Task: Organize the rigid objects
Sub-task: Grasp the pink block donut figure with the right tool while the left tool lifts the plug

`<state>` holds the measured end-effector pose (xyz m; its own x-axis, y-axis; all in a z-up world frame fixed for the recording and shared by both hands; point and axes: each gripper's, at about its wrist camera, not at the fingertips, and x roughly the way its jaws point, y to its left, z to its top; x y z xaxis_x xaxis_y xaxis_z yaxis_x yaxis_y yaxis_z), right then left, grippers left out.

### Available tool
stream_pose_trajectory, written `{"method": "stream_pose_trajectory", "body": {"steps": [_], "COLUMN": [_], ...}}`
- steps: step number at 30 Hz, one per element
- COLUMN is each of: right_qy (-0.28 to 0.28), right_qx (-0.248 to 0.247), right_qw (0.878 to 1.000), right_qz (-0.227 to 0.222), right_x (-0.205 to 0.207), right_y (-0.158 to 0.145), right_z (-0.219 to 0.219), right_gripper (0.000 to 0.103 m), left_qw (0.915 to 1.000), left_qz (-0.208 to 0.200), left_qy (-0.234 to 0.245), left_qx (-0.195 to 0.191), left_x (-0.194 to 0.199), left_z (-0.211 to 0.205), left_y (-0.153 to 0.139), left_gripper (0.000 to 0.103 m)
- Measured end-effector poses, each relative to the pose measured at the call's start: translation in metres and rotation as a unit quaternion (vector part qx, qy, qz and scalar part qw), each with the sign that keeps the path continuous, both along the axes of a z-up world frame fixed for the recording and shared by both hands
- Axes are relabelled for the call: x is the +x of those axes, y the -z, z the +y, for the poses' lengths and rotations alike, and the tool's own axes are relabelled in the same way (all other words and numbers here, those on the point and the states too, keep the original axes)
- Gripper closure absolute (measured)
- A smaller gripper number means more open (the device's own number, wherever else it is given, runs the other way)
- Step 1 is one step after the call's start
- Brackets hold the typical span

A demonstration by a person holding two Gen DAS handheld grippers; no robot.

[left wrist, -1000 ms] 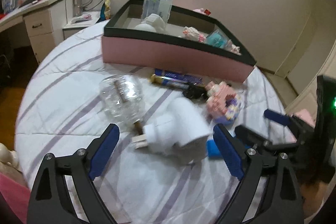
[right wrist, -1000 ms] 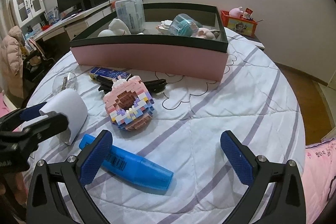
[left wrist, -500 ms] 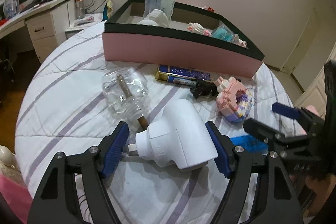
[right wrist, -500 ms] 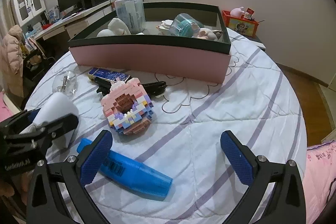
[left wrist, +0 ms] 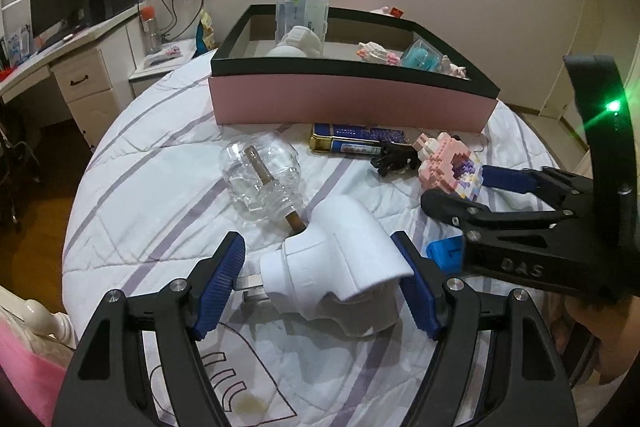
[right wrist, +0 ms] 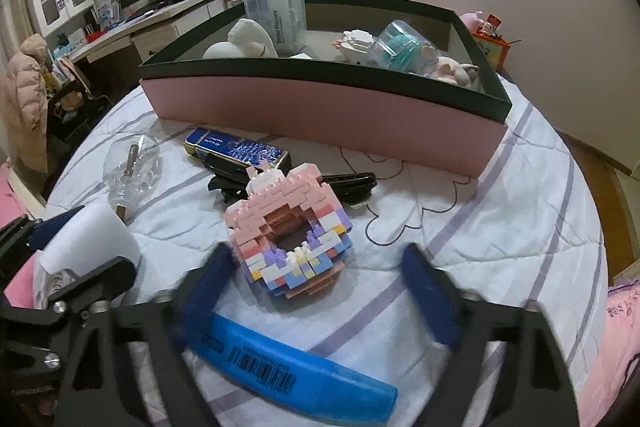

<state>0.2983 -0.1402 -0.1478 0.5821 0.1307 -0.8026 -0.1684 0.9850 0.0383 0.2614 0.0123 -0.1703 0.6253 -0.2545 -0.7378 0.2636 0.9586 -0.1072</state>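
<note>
Looking through the left wrist cam first: the left gripper point(left wrist: 318, 267) is pinching the white plug point(left wrist: 340, 267) at 6 o'clock. One blue pad sits on the prong tips and the other is up against the body, and the jaws have just been closing to get there. The plug lies on the striped quilt point(left wrist: 160, 187). A clear glass bottle point(left wrist: 260, 179) touches its far end, up toward 11 o'clock. The pink box point(left wrist: 352, 99) with the black rim sits at 12 and already has a few bits inside. Just in front of the box are a blue tin point(left wrist: 352, 139) and a black clip point(left wrist: 394, 157). The right gripper point(left wrist: 454, 187) pokes in from 3 o'clock, its fingers either side of the brick donut point(left wrist: 448, 163). A corner of the blue marker point(left wrist: 444, 255) peeks out under it.

Right wrist cam: the right gripper point(right wrist: 316, 255) looks blurry, and its jaws have just been closing. They're spread either side of the donut point(right wrist: 292, 239) and not pressing on it; the pad on the 3 o'clock side is clearly off it. The marker point(right wrist: 288, 375) lies across the quilt at 6, under the 9 o'clock finger. The plug point(right wrist: 92, 239) and the left gripper show at 9, with the bottle point(right wrist: 132, 167) at 10. The tin point(right wrist: 236, 149) and clip point(right wrist: 348, 183) sit between the donut and the box point(right wrist: 320, 115) at 12.
</note>
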Motion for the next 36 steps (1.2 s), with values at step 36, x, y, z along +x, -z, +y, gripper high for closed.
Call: {"method": "stream_pose_trajectory", "body": {"steps": [36], "right_qy": [-0.026], "right_qx": [0.060], "right_qw": [0.997], "right_qz": [-0.052], "right_x": [0.005], "right_y": [-0.042], "right_z": [-0.022], "right_gripper": [0.047], "left_qw": [0.9990], "left_qz": [0.029], "left_qy": [0.027], "left_qx": [-0.021], "left_x": [0.015], "left_z": [-0.019], "left_y": [0.003], "left_gripper": [0.035]}}
